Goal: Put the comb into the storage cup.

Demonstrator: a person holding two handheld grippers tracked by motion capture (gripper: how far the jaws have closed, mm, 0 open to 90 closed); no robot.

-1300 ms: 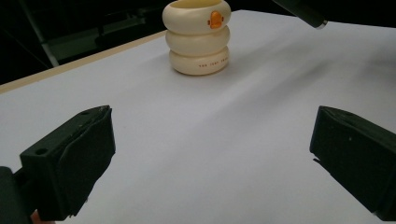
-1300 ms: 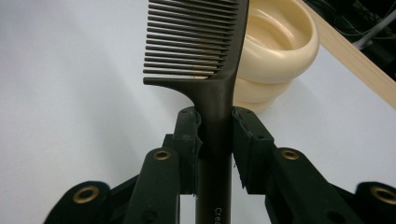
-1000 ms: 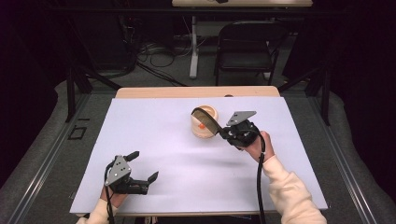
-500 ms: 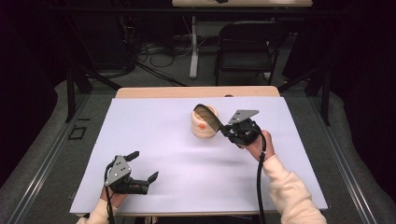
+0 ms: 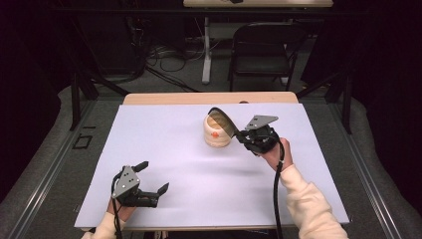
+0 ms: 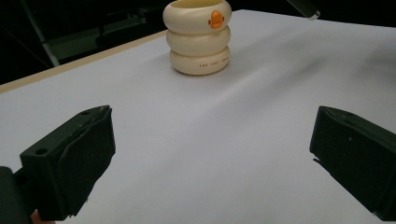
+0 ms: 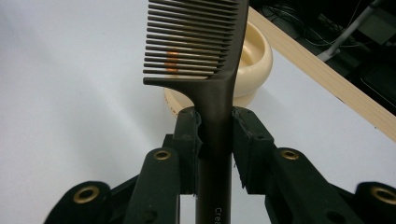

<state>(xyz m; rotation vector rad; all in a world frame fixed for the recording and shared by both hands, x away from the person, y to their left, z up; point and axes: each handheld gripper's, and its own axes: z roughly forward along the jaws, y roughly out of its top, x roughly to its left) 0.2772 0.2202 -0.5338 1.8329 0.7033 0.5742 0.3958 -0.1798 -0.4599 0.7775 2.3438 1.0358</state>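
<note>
Dark plastic comb is clamped by its handle in your right claw, teeth hovering over the cream holder at the surface's one o'clock; insertion remains. Your left claw rests spread apart, holding nothing, at seven o'clock.

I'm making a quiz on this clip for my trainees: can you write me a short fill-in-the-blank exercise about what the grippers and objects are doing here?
1. The right gripper is shut on the handle of a dark ____.
2. The comb is held over the open top of a cream ____ with an orange mark.
3. The left gripper, near the table's front edge, has its jaws ____ with nothing between them.

Missing words: comb; holder; open
</note>
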